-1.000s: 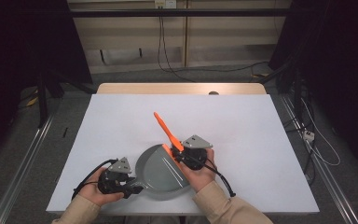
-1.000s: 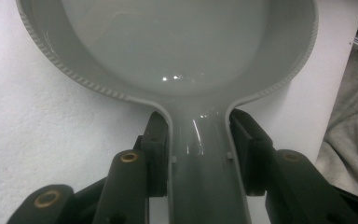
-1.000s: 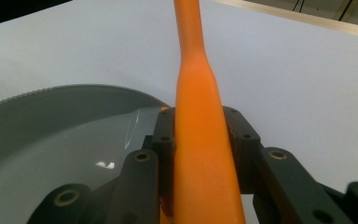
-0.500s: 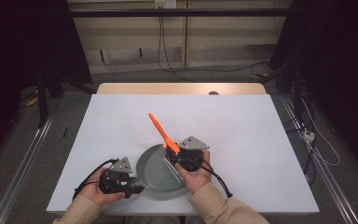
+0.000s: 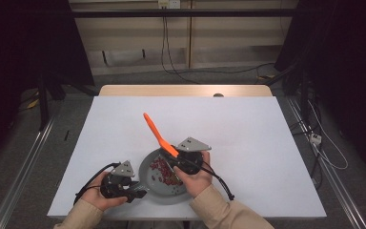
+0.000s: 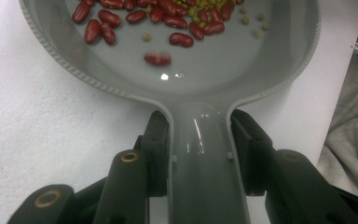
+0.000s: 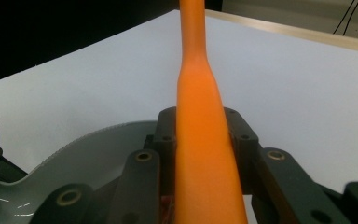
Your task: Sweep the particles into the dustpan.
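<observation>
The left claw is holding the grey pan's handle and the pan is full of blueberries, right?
Not quite. The left claw does grip the grey pan by its handle, but the pan holds red kidney beans and small yellow-green beans, not blueberries. The left gripper view shows them.

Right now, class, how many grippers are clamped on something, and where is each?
2. The left gripper grips the grey pan's handle at the near-left table edge. The right gripper holds the orange spatula over the pan of beans.
</observation>
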`<state>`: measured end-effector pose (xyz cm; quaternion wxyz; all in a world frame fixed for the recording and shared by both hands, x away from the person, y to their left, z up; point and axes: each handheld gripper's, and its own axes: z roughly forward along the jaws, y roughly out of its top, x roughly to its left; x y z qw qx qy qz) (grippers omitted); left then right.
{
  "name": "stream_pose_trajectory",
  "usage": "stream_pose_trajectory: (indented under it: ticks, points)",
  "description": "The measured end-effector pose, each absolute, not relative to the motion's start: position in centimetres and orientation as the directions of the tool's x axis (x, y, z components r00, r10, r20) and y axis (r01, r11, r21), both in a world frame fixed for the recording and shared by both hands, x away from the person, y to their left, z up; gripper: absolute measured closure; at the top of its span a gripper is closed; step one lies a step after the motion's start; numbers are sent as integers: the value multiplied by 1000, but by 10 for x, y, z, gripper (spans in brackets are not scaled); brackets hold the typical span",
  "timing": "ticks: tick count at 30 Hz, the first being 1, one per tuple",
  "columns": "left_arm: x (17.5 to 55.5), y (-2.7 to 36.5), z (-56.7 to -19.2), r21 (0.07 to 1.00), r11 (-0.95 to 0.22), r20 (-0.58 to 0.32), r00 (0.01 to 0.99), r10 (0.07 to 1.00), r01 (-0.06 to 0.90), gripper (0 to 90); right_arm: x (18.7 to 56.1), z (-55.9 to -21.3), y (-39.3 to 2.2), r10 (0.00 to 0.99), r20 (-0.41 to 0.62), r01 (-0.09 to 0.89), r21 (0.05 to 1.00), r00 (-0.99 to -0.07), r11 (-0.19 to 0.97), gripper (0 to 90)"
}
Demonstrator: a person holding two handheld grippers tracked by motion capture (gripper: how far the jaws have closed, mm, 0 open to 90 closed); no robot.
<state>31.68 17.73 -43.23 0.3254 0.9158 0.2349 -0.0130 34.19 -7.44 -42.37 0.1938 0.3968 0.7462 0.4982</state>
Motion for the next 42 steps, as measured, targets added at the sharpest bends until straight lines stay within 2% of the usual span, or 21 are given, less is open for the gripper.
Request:
stream_pose_trajectory:
  ticks: [6,17,29,37,42]
  points:
    - [317,177,-432,592,-675,-178,888,423,440,624,352,-414,-97,807,99,389,905,-583,170,710]
    - [318,178,-432,593,-673,-181,888,422,441,625,364,-438,-118,848,57,418,886,-527,200,710]
    - [318,178,-433,597,-667,-189,886,424,447,625,376,-438,-135,871,-11,407,881,-491,241,710]
    - [319,178,-433,590,-672,-188,886,424,447,625,366,-447,-123,853,-49,382,880,-519,283,706]
    - [320,177,-432,588,-676,-181,887,424,443,625,356,-446,-108,829,21,396,885,-558,245,705]
